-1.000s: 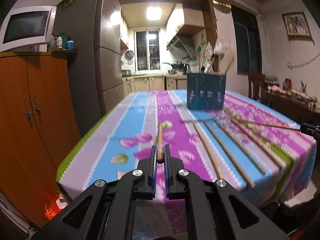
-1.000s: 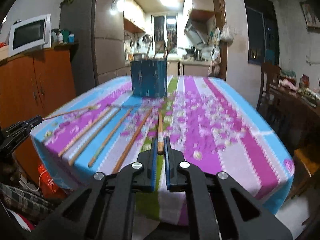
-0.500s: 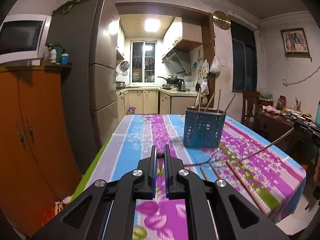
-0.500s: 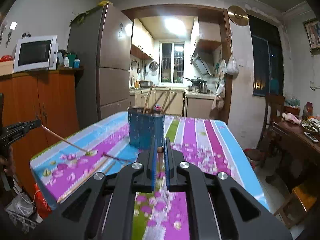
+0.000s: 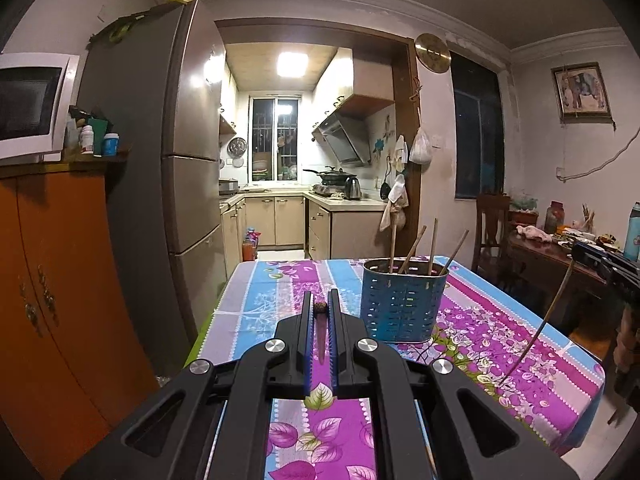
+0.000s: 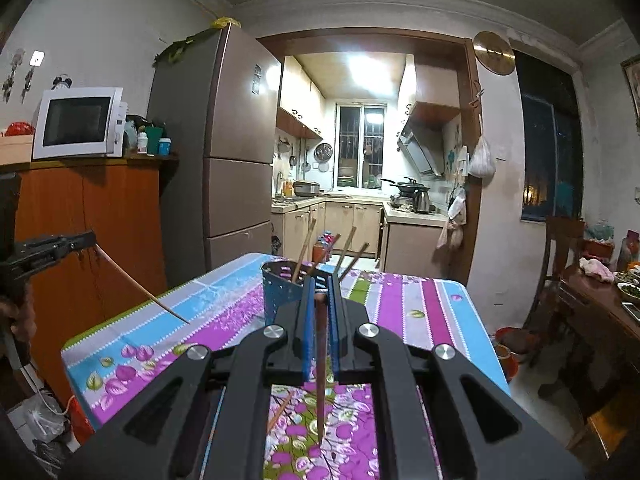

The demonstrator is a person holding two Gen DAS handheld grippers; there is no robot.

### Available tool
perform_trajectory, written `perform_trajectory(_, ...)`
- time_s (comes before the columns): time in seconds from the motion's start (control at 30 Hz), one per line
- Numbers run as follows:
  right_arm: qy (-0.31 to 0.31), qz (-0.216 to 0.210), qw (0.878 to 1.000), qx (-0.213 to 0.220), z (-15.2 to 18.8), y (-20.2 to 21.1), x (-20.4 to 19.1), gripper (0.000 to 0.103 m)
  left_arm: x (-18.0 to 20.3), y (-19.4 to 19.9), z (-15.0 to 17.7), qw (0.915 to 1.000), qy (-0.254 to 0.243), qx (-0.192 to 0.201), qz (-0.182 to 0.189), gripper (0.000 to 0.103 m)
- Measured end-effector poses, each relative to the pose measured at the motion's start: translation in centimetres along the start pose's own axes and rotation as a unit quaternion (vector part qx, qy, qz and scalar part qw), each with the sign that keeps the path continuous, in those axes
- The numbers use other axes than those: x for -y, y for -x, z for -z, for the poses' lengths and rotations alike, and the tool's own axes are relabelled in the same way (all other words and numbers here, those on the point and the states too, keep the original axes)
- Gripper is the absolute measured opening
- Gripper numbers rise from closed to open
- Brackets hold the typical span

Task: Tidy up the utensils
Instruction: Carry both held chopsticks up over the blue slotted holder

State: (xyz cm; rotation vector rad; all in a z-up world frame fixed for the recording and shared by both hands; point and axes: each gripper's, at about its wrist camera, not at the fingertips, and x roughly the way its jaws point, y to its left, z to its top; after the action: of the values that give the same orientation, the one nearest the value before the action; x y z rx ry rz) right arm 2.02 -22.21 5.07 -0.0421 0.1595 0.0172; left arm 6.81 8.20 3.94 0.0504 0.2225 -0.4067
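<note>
My left gripper [image 5: 320, 300] is shut on a wooden chopstick [image 5: 321, 340], whose top end shows between the fingertips and whose length hangs down toward the table. My right gripper [image 6: 320, 285] is shut on another chopstick [image 6: 321, 380] that also hangs tip down. The blue perforated holder [image 5: 402, 306] stands on the floral tablecloth [image 5: 260, 304] with several chopsticks upright in it, ahead and right of the left gripper. In the right wrist view the holder [image 6: 280, 290] is just behind the fingers. Each view shows the other gripper [image 5: 600, 260] [image 6: 56, 245] at its edge.
A loose chopstick [image 6: 280, 412] lies on the cloth under the right gripper. A fridge [image 5: 160, 168] and an orange cabinet [image 5: 60, 280] stand left of the table. A chair [image 6: 560, 264] and a cluttered side table [image 5: 560, 248] stand at the right.
Both grippers rose from the table, each with a chopstick that lay flat and now hangs tip down. The blue holder has come closer in both views.
</note>
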Motion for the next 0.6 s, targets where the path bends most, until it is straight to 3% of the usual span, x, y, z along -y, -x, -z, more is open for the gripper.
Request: perform_trajectory(0.6, -0.011, -0.028, 1.0, -0.002, -2.6, -2.7, 0.1, 0.005, 2.6, -3.8, -2.1, 0.9971, -0.054, -0.015, -0.051, 0.008)
